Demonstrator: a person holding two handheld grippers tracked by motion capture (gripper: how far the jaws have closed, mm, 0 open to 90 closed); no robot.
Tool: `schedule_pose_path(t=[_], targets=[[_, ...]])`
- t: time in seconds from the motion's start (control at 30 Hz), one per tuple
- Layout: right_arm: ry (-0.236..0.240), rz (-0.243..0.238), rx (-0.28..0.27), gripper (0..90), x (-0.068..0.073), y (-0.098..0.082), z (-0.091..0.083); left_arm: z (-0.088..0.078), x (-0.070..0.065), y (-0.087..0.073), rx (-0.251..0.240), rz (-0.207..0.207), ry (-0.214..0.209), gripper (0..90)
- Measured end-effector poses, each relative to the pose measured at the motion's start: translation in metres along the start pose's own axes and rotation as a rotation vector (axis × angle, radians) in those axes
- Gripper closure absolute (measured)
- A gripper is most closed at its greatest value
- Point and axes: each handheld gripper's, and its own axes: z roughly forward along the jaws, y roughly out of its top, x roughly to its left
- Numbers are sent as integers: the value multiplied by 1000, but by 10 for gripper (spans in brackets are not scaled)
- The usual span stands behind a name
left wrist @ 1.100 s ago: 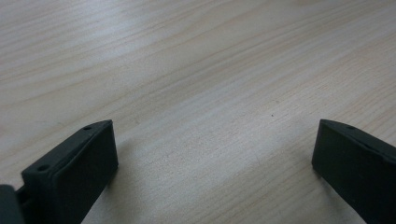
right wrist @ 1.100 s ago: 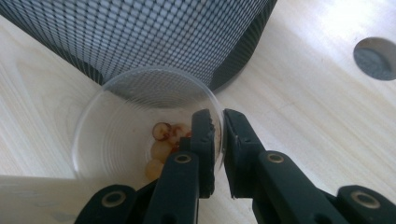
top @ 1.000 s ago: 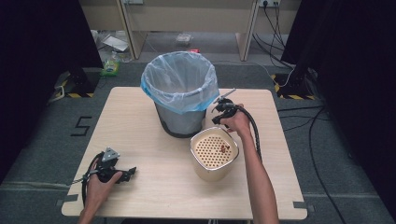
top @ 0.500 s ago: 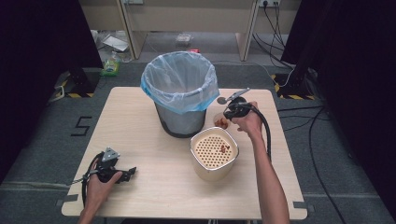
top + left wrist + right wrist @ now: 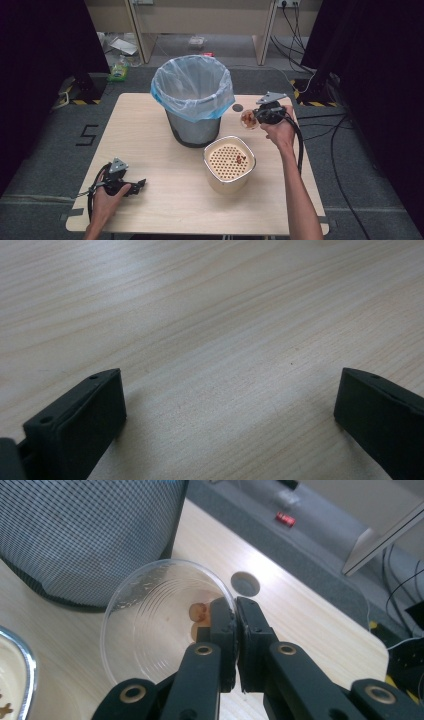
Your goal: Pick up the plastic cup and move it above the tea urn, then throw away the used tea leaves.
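Observation:
My right gripper (image 5: 256, 116) is shut on the rim of a clear plastic cup (image 5: 248, 119), held in the air right of the bin and behind the strainer bowl. In the right gripper view its jaws (image 5: 235, 605) pinch the cup's wall (image 5: 150, 620), and a few brown bits (image 5: 198, 612) lie inside by the pads. The cream perforated strainer bowl (image 5: 212, 172) sits mid-table with several brown bits on it. My left gripper (image 5: 140, 184) rests open on the wood at the front left, nothing between its jaws (image 5: 230, 395).
A grey mesh bin (image 5: 192, 127) lined with a pale blue bag stands at the table's back centre, close to the cup. A round cable hole (image 5: 237, 107) lies in the tabletop (image 5: 150, 145) just behind the cup. Cables and dark floor surround the table.
The right hand has lifted the cup up and to the right, away from the strainer bowl and the bin. The left hand has stayed put.

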Motion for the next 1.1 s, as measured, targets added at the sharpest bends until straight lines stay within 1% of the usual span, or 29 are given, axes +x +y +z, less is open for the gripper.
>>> schedule_pose_path(t=[0.1, 0.13, 0.17, 0.2, 0.23, 0.27, 0.33, 0.47, 0.53, 0.57, 0.6, 0.63, 0.67, 0.7, 0.77, 0.83, 0.9, 0.93, 0.97, 1.03, 1.07, 1.1], targets=[[-24, -19, -25, 874, 1, -1, -8, 0, 0, 0, 0, 0, 0, 0], [-34, -16, -33, 875, 1, -2, -11, 0, 0, 0, 0, 0, 0, 0], [-34, -16, -33, 875, 1, -2, -11, 0, 0, 0, 0, 0, 0, 0], [-53, -21, -51, 875, 2, -3, -17, 0, 0, 0, 0, 0, 0, 0], [-62, -22, -54, 875, 2, -3, -20, 0, 0, 0, 0, 0, 0, 0], [-62, -22, -54, 875, 2, -3, -20, 0, 0, 0, 0, 0, 0, 0], [-75, -23, -76, 875, 3, -4, -26, 0, 0, 0, 0, 0, 0, 0], [-107, -45, -100, 875, 5, -4, -35, 0, 0, 0, 0, -1, 0, 0], [-114, -57, -116, 875, 8, -3, -39, 0, 0, 0, 0, 0, 0, 0], [-119, -73, -132, 875, 12, -1, -43, 0, 0, 0, 0, 0, 0, 0], [-119, -73, -132, 875, 12, -1, -43, 0, 0, 0, 0, 0, 0, 0], [-123, -91, -144, 875, 17, 0, -46, 0, 0, 0, 0, 0, 0, 0], [-123, -91, -144, 875, 17, 0, -46, 0, 0, 0, 0, 0, 0, 0], [-125, -94, -149, 875, 19, 1, -48, 0, 0, 0, 0, 0, 0, 0], [-127, -115, -165, 874, 26, 1, -50, 0, 0, 0, 0, 0, 0, 0], [-124, -118, -168, 874, 29, 1, -50, 0, 0, 0, 0, 0, 0, 0], [-144, -136, -178, 875, 35, -1, -51, 0, 0, 0, 0, 0, 0, 0], [-144, -136, -178, 875, 35, -1, -51, 0, 0, 0, 0, 0, 0, 0], [-157, -149, -189, 875, 38, -2, -53, 0, 0, 0, 0, 0, 0, 0], [-164, -159, -194, 875, 40, -2, -54, 0, 0, 0, 0, 0, 0, 0], [-189, -182, -209, 875, 46, -4, -56, 0, 0, 0, 0, 0, 0, 0], [-189, -182, -209, 875, 46, -4, -56, 0, 0, 0, 0, 0, 0, 0]])
